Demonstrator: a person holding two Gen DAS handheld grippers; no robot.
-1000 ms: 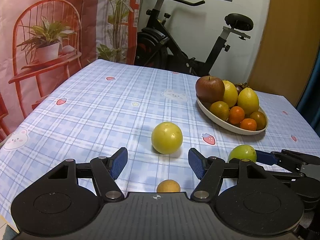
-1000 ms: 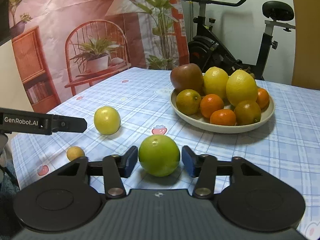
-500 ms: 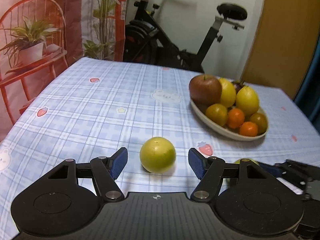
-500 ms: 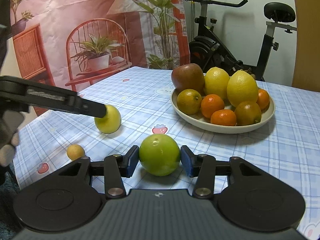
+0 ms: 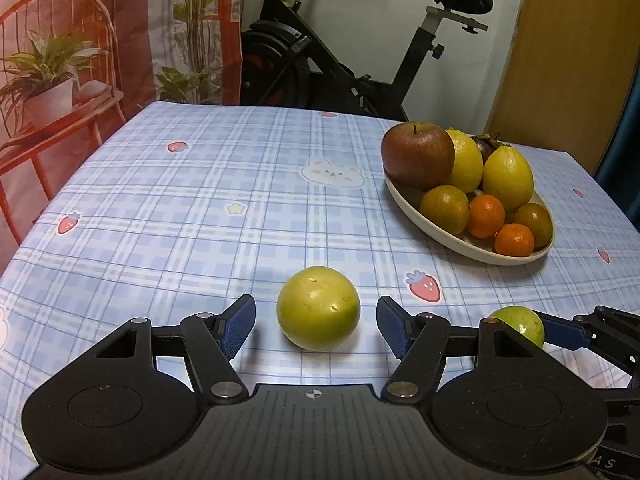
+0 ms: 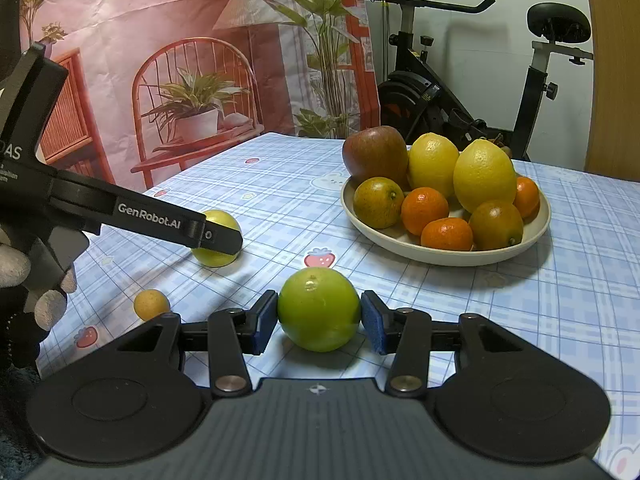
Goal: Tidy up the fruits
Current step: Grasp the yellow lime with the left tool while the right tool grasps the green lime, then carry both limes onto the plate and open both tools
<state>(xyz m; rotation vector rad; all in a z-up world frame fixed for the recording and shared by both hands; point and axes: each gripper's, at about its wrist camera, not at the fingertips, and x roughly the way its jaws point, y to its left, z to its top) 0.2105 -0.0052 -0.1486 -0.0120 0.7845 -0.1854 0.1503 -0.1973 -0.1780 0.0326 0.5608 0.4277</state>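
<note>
A yellow-green fruit [image 5: 318, 308] lies on the checked tablecloth between the open fingers of my left gripper [image 5: 316, 326], with gaps on both sides. It also shows in the right wrist view [image 6: 216, 240], partly behind the left gripper's finger [image 6: 216, 236]. My right gripper [image 6: 319, 322] is shut on a green fruit [image 6: 319, 309] that rests on the cloth; it shows in the left wrist view [image 5: 520, 326] too. A white bowl [image 6: 400, 246] holds an apple, lemons and several oranges.
A small orange fruit [image 6: 151, 304] lies on the cloth at the left. The bowl shows in the left wrist view [image 5: 452, 240] at the right. An exercise bike [image 5: 340, 64] and a printed backdrop stand beyond the table's far edge.
My left gripper has moved forward so the yellow-green fruit now sits between its fingers. My right gripper's pads have closed onto the green fruit.
</note>
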